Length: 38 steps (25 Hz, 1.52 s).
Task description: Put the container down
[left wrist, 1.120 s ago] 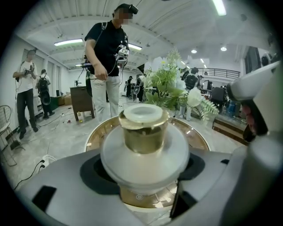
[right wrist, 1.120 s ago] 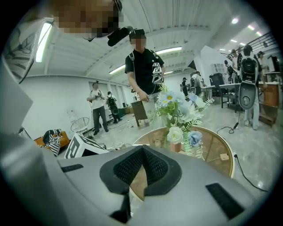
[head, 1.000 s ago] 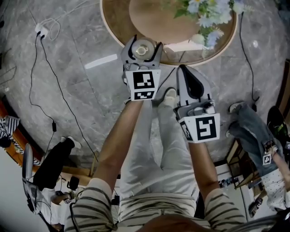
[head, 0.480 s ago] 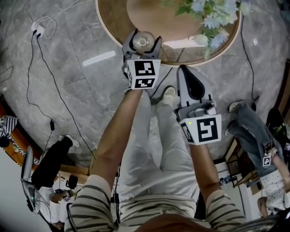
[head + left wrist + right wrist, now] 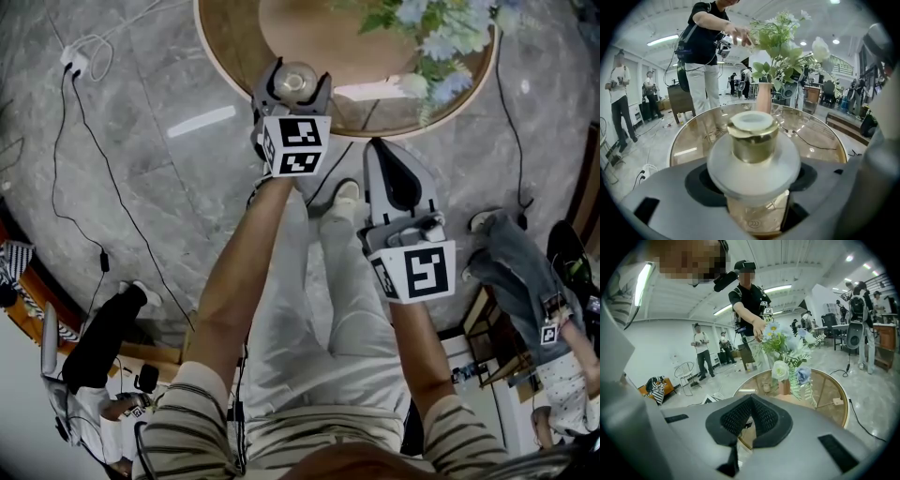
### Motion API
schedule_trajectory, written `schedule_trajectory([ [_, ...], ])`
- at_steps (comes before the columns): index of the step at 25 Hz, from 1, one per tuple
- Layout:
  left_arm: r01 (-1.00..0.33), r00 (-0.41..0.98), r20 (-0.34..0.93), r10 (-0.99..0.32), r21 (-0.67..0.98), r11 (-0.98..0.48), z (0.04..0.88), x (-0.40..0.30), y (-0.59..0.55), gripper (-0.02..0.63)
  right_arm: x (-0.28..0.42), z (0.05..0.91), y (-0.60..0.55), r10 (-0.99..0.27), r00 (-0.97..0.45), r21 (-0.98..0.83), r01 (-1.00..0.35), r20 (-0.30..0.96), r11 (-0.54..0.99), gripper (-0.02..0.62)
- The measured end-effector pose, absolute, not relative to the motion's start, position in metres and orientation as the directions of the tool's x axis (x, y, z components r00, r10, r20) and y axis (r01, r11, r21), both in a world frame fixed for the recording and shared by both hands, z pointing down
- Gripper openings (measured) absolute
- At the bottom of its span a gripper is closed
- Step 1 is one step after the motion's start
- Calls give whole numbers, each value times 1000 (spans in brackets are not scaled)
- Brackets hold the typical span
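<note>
A clear glass container [image 5: 754,161] with a gold neck and a frosted white lid sits between the jaws of my left gripper [image 5: 292,84], which is shut on it. In the head view the container [image 5: 294,81] hangs over the near edge of the round glass table [image 5: 234,37]. My right gripper [image 5: 398,178] stays lower and nearer to me, off the table's edge, with its black pads [image 5: 750,418] pressed together and nothing held.
A vase of white and blue flowers [image 5: 427,37] stands on the table's right part; it shows as the vase of flowers [image 5: 787,366] in the right gripper view. Cables [image 5: 75,141] trail over the grey floor. People [image 5: 710,56] stand beyond the table.
My left gripper has carried the container a little farther out over the table's edge. The right gripper has hardly moved.
</note>
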<state>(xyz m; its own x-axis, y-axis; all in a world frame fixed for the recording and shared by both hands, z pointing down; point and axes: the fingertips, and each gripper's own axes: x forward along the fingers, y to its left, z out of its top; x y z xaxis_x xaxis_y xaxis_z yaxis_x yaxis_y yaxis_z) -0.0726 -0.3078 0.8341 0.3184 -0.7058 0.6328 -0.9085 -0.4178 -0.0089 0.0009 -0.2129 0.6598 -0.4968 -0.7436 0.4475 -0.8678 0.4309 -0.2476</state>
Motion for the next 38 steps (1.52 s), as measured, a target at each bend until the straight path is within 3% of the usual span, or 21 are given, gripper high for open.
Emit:
schedule_trajectory([
  [29, -926, 331, 584, -741, 50, -374, 756, -87, -292, 368, -8, 602, -211, -768, -501, -238, -865, 398, 441, 8],
  [38, -938, 321, 539, -779, 65, -341, 681, -92, -269, 293, -2, 558, -194, -787, -492, -225, -871, 374, 437, 8],
])
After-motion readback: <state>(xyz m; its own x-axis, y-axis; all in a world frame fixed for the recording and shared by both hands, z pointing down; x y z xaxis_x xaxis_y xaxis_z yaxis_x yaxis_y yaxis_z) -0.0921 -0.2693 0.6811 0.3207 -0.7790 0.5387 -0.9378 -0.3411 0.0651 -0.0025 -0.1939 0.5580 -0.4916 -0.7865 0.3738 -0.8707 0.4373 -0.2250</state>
